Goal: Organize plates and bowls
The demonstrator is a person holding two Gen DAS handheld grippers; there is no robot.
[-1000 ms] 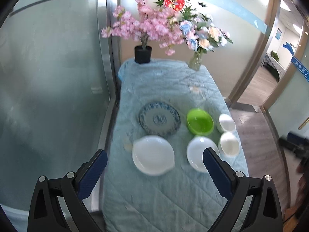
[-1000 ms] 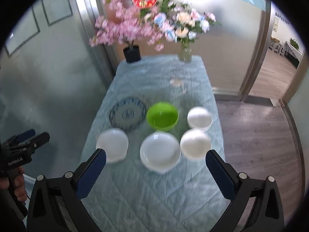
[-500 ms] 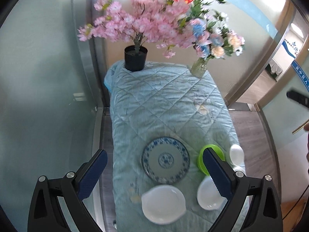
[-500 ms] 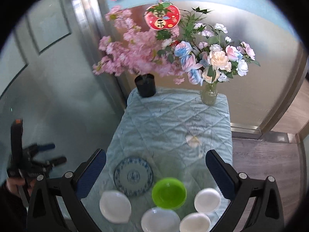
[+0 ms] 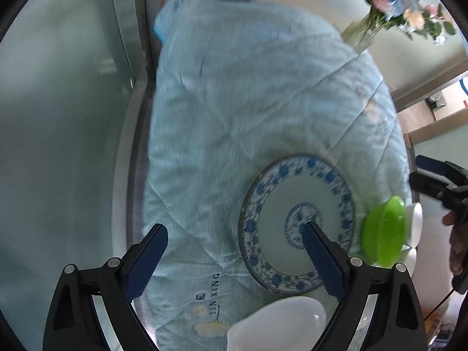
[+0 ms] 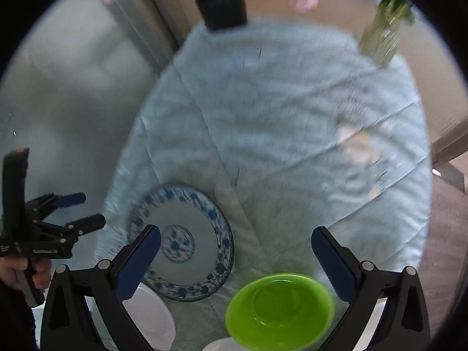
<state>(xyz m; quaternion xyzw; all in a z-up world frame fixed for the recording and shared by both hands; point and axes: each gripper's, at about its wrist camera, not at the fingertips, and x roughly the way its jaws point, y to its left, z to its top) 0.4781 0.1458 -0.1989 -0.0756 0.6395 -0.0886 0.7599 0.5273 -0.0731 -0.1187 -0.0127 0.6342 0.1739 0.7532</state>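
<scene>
My left gripper [image 5: 234,242] points steeply down at the table, fingers spread wide though they have just been closing a little, with nothing between them but the quilted cover. Nearest to it, at the bottom edge of its view, a white bowl [image 5: 280,321] lies just inside my right-hand finger [image 5: 321,260]. That finger's tip overlaps the centre of the blue-patterned plate [image 5: 295,204], which lies flat on the pale blue cloth [image 5: 234,102] a little beyond; I cannot tell whether the tip touches it. Right of the plate sits the green bowl [image 5: 383,231], and behind it the rims of small white bowls [image 5: 415,219] show. My right hand [image 5: 456,245] and its tool appear at the far right edge.

My right gripper [image 6: 235,251] is likewise wide apart and empty. The green bowl [image 6: 279,310] lies nearest, low between its fingers and closer to the right one. The patterned plate [image 6: 187,239] lies left of the bowl, partly behind the left finger [image 6: 140,260], and a white bowl [image 6: 152,318] sits nearer still below that finger. Another white rim [image 6: 219,345] peeks out at the bottom edge. Further off, bare cloth stretches to a black flower pot [image 6: 222,8] and a glass vase [image 6: 380,41] at the table's far end, both blurred.
</scene>
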